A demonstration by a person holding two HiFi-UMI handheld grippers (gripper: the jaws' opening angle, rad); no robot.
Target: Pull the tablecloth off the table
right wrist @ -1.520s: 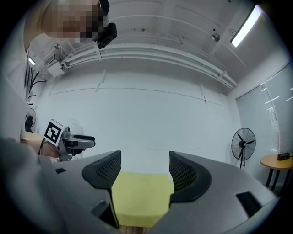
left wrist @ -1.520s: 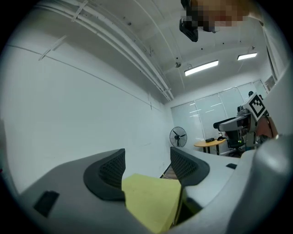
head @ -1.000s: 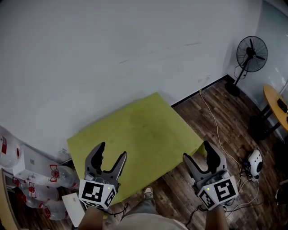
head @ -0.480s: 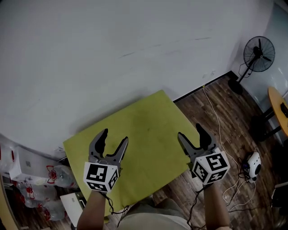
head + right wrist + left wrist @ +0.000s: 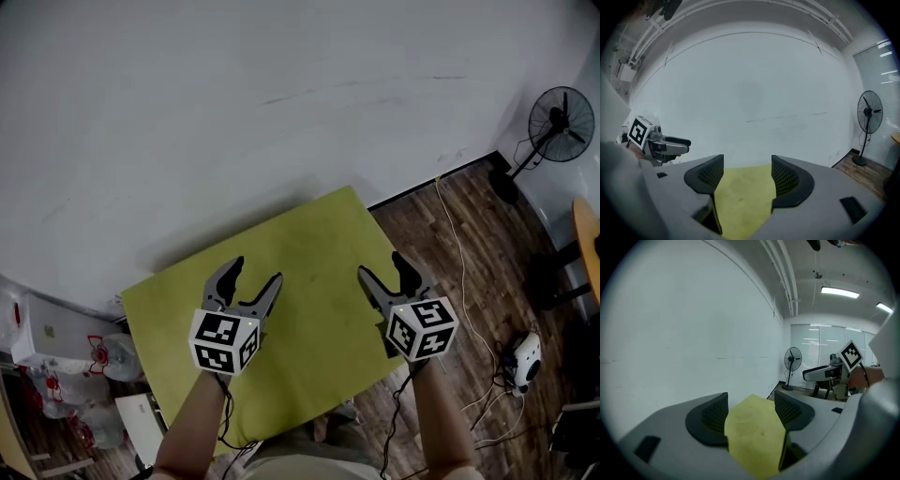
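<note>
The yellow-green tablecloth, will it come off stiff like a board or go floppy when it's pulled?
Probably floppy: the yellow-green fabric tablecloth lies thin and flat, and its near edge seems to hang down. Likely light, and with nothing resting on it, it may slide off easily.

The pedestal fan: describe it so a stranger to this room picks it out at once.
Follow the long white wall to its right end, where it meets the dark wood floor. There stands the pedestal fan, well beyond the yellow-green tablecloth. Black, with a round wire cage on a thin pole, it is the one upright thing by that wall.
</note>
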